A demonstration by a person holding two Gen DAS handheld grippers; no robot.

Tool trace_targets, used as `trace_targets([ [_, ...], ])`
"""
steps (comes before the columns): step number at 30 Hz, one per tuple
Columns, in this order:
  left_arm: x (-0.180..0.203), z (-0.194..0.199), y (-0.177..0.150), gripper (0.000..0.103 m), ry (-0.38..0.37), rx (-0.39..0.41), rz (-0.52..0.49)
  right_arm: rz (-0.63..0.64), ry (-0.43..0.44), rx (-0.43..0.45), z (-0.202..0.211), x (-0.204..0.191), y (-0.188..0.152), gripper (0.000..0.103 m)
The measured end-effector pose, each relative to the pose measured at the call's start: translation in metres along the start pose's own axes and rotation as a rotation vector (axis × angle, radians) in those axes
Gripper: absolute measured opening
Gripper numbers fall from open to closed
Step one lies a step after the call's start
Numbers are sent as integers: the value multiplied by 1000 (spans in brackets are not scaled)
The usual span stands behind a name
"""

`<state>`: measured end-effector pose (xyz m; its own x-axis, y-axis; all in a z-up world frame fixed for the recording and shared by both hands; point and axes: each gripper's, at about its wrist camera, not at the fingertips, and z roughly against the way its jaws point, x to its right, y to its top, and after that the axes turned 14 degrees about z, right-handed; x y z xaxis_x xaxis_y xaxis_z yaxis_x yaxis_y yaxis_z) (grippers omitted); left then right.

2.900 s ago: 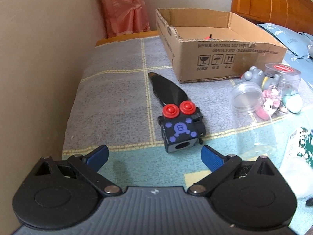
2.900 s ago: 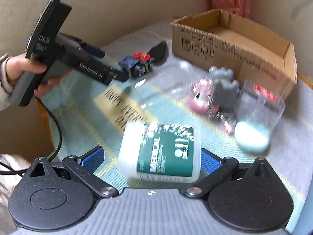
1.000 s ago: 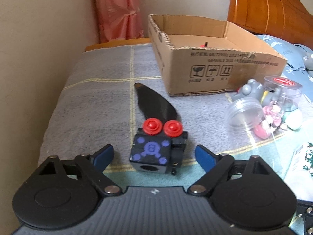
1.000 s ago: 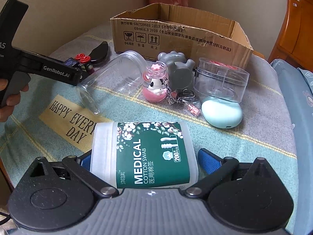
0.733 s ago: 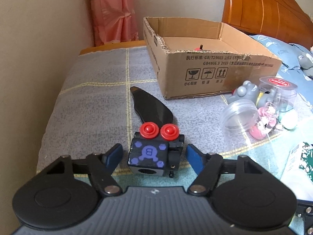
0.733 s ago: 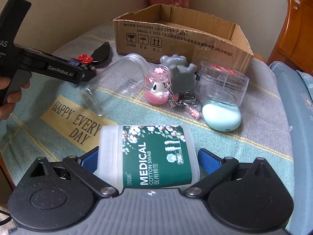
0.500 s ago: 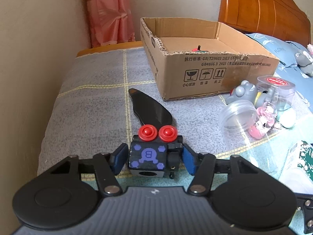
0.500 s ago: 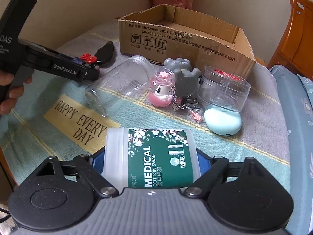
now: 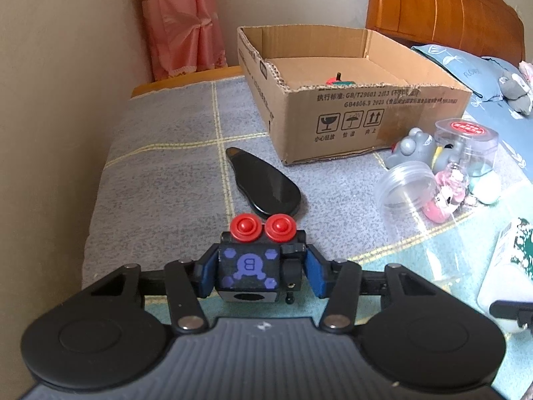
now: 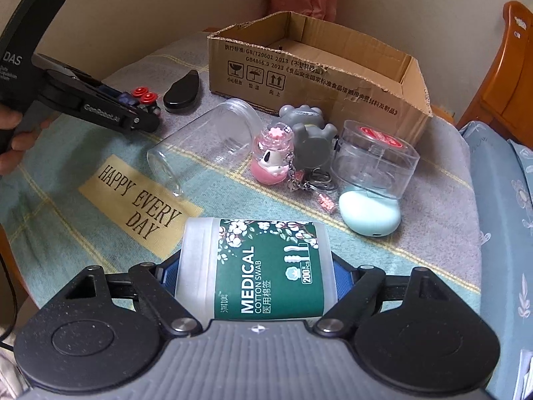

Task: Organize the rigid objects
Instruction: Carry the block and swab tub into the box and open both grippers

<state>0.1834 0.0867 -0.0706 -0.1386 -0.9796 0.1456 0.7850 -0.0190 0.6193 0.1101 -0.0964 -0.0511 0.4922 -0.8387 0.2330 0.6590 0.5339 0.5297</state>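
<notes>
A black cube toy (image 9: 248, 266) with two red knobs and purple marks sits on the blanket, and my left gripper (image 9: 258, 268) is shut on its sides. The right wrist view shows that same gripper (image 10: 146, 115) at the left, held by a hand. A white cotton swab box (image 10: 260, 266) with a green "MEDICAL" label lies between the fingers of my right gripper (image 10: 255, 271). Its jaws are closing and the blue pads touch both sides of the box. The open cardboard box (image 9: 366, 113) stands at the back.
A black teardrop-shaped piece (image 9: 266, 183) lies just beyond the cube. Between my grippers are a clear jar on its side (image 10: 206, 140), a pink keychain figure (image 10: 273, 156), a grey toy (image 10: 309, 133), a clear case with a red label (image 10: 376, 156) and a mint oval case (image 10: 369, 213). A wall runs along the left.
My left jaws closed from wide open onto the black cube. My right jaws narrowed onto the cotton swab box. Neither hand shifted much.
</notes>
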Motion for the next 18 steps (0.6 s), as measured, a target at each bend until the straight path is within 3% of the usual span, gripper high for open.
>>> trace_targets([
  [10, 5, 33, 13, 51, -42, 7, -22, -6, 40, 42, 23, 21, 4, 86],
  [18, 25, 55, 45, 51, -112, 7, -52, -28, 51, 126, 44, 57, 28, 86],
])
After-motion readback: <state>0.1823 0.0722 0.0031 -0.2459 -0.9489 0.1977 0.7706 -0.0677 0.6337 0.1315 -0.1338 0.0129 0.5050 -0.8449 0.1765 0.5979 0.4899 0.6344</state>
